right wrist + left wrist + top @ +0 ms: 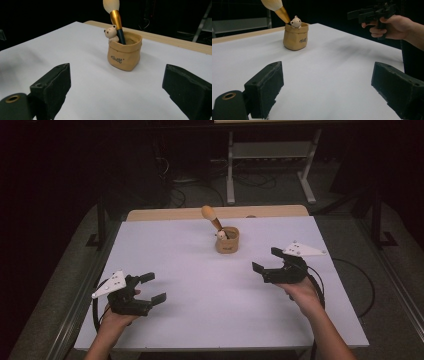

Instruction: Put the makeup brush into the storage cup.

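Note:
A tan bag-shaped pot point(227, 240) point(295, 37) point(124, 53) stands on the white table top point(200, 290), toward the back middle. A small bear figure point(111, 33) point(296, 22) peeks over its rim. A brush point(212, 218) point(115, 18) with a cream tip and gold ferrule stands tilted in the pot. My right gripper point(267, 259) point(116, 82) hovers open to the right of the pot, jaws pointing toward it, nothing between them. My left gripper point(150, 287) point(327, 87) stays open over the front left of the table, empty. The right gripper point(365, 13) also shows far off in the left gripper view.
A wooden strip point(170, 213) runs along the table's back edge. Beyond it are metal stand legs point(231, 175) and cables on the dark floor. A cable point(357, 285) loops off the table's right side.

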Motion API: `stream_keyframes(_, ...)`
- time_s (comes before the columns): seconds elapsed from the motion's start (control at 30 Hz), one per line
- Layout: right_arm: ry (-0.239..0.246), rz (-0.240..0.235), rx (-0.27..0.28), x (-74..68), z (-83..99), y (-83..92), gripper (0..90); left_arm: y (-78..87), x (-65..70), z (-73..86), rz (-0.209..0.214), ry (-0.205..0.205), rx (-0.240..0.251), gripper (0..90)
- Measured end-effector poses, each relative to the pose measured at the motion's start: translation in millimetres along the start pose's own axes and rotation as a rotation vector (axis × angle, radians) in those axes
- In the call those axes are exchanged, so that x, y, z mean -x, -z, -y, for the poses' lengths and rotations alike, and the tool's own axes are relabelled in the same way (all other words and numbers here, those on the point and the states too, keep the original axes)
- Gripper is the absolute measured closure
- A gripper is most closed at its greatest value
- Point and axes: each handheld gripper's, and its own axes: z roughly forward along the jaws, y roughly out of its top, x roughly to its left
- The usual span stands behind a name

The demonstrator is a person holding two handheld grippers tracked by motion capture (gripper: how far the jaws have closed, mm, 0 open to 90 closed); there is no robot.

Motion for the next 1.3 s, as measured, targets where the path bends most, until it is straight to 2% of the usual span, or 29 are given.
stream_keyframes(0.33,-0.027,0.022,0.028,2.6,10.5,18.6,7.5,-0.4,0.1,0.8,0.000,0.004,0.007,10.1)
stream_keyframes(0.43,-0.017,0.031,0.027,2.0,13.9,24.2,7.5,-0.2,-0.4,0.9,-0.001,-0.001,0.001,10.1)
stream_keyframes(0.73,-0.031,0.040,0.039,0.6,29.6,42.2,7.4,-1.0,0.7,1.3,-0.002,-0.001,0.000,10.1)
stream_keyframes(0.93,-0.046,0.050,0.065,-3.0,36.3,57.3,7.3,-2.1,1.7,1.1,0.000,0.006,0.001,10.2)
stream_keyframes(0.97,-0.036,0.051,0.077,-2.9,37.1,60.0,7.3,-1.5,2.4,0.5,0.002,-0.004,0.007,10.2)
stream_keyframes(1.0,-0.050,0.054,0.089,-4.9,38.3,63.8,7.3,-1.7,2.8,0.4,0.003,0.001,0.010,10.1)
stream_keyframes(1.3,-0.053,0.049,0.103,-9.2,50.6,74.7,7.3,-2.6,2.6,1.2,0.004,0.007,0.005,10.1)
